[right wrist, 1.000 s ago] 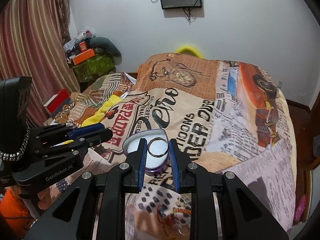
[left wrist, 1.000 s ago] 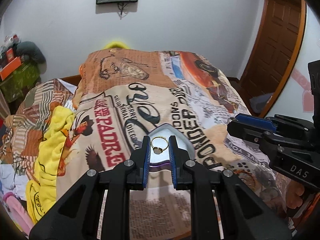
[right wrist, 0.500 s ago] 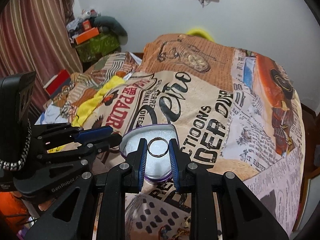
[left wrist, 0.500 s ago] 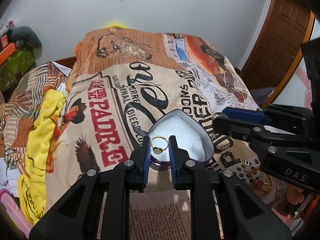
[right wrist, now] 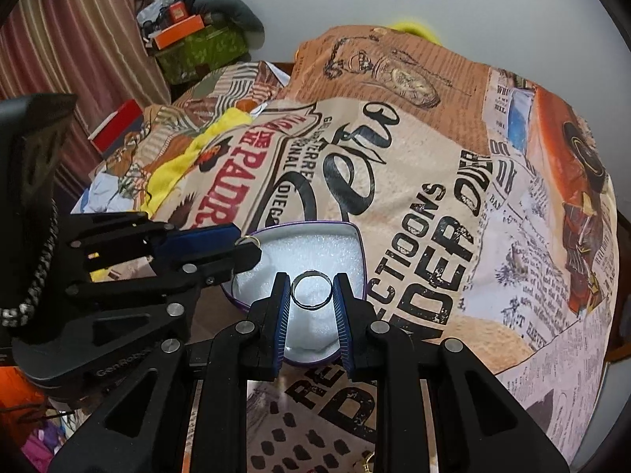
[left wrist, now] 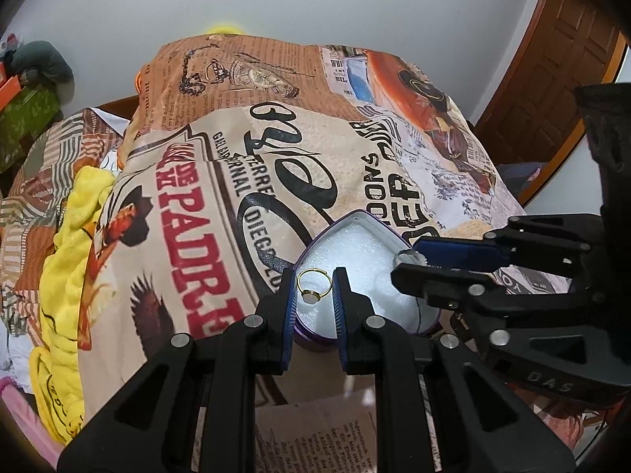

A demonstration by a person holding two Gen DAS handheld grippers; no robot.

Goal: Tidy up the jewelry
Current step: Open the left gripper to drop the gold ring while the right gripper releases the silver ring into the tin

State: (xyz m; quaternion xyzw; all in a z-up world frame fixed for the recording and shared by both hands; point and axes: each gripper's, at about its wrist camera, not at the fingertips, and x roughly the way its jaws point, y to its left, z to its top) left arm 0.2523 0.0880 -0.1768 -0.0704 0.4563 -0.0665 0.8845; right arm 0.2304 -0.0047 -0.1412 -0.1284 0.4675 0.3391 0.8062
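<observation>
A purple heart-shaped box (left wrist: 357, 216) with white foam lining sits open on the bed; it also shows in the right wrist view (right wrist: 357, 236). My left gripper (left wrist: 314, 289) is shut on a gold ring (left wrist: 313, 287) with a pale stone, held over the near left part of the box. My right gripper (right wrist: 311, 289) is shut on a silver ring (right wrist: 311, 289), held over the foam. In the left wrist view the right gripper (left wrist: 410, 262) reaches in from the right above the box. In the right wrist view the left gripper (right wrist: 248, 246) reaches in from the left.
The printed bedspread (left wrist: 189, 236) covers the bed. A yellow cloth (left wrist: 67, 276) lies bunched at its left. A wooden door (left wrist: 552, 59) stands at the right. Boxes and clutter (right wrist: 197, 39) sit by the curtain. Loose jewelry (right wrist: 366, 463) lies near the front edge.
Both grippers, each still holding its ring, have moved forward and down until both are over the open heart box.
</observation>
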